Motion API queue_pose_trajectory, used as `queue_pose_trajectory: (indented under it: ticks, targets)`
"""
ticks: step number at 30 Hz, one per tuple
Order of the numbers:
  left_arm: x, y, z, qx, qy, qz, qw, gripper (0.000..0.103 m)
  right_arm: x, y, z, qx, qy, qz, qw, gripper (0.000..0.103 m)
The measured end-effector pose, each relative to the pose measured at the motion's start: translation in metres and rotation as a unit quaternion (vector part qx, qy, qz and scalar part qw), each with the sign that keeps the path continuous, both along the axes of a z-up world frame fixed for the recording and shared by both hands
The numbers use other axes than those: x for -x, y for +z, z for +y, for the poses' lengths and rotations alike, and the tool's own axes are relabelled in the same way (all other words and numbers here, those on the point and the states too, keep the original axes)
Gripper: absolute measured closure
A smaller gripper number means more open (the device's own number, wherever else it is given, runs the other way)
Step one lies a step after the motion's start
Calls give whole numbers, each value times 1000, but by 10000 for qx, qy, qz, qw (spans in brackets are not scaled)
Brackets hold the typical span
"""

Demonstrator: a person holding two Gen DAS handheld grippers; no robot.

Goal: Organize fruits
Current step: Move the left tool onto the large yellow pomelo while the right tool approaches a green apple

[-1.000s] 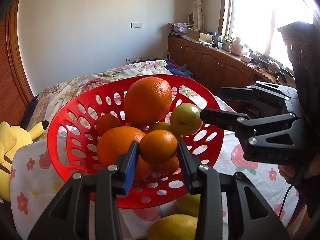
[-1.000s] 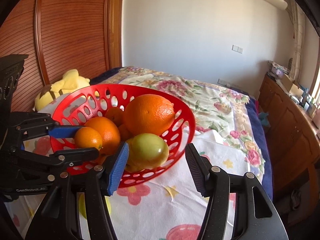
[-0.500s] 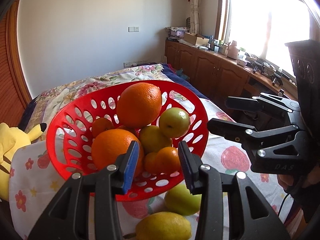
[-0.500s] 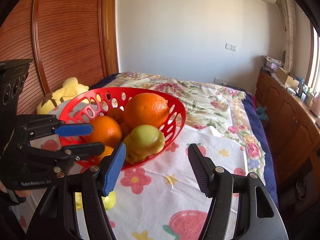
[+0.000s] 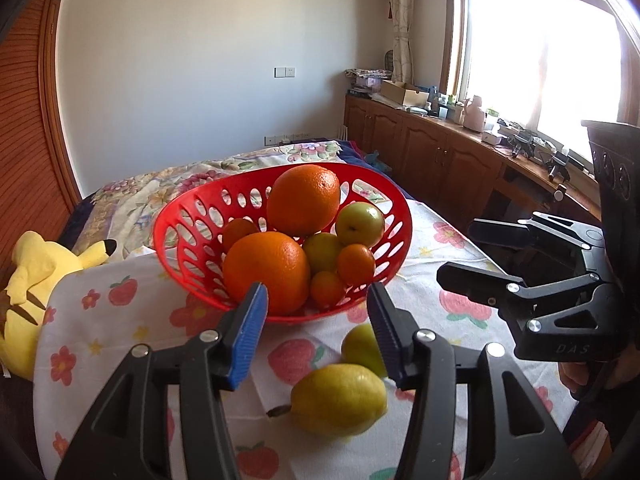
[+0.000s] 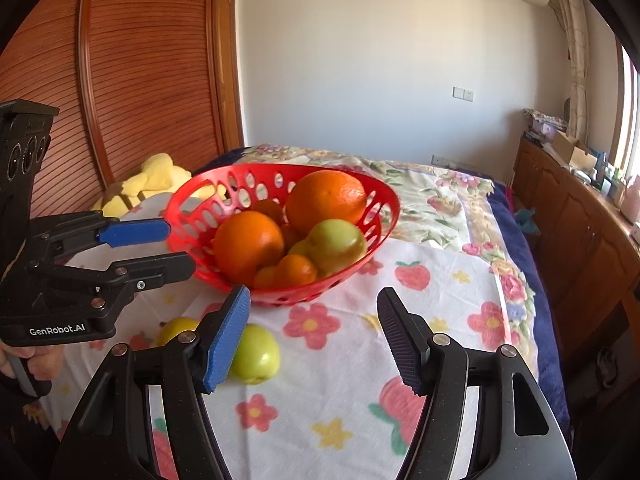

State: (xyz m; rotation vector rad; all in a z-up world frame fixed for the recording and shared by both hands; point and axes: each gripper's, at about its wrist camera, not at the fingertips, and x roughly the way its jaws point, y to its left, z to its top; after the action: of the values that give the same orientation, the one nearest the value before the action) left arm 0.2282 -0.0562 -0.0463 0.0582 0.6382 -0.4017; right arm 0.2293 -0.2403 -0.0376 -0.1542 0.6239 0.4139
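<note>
A red perforated basket stands on the flowered cloth, piled with two large oranges, small tangerines and green fruits. In front of it on the cloth lie a yellow lemon and a green apple. My left gripper hangs before the basket's near wall, its jaws opening, with nothing between them. My right gripper is open and holds nothing, right of the basket and above the cloth.
A yellow plush toy lies left of the basket at the cloth's edge. A bed with a floral quilt stretches behind. Wooden cabinets run along the right wall under the window. A hand holds the left gripper.
The left gripper let go of a small tangerine, which now lies in the basket, and its jaws widened. Both grippers drew back from the basket, bringing the lemon and apple into view.
</note>
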Motion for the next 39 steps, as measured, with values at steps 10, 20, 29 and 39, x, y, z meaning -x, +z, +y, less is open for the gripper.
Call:
queue_pose_trajectory:
  ticks: [10,20,29,39]
  targets:
    - [25,-17,6,-70,180,61,9998,44,28,-9,10,-156,-8,60,9999,35]
    - [29,-46,-1,-26,179,415,9990,40,37,-18,11,-228,-138,134,9996,35]
    - [24,-62,-7,58,107,610,9981,32,37,-30,14,-205,-133,289,9993,35]
    - [25,-73,-21,2,-177,771,9969,30,33,-35,8,-198,-216,357,9989,35]
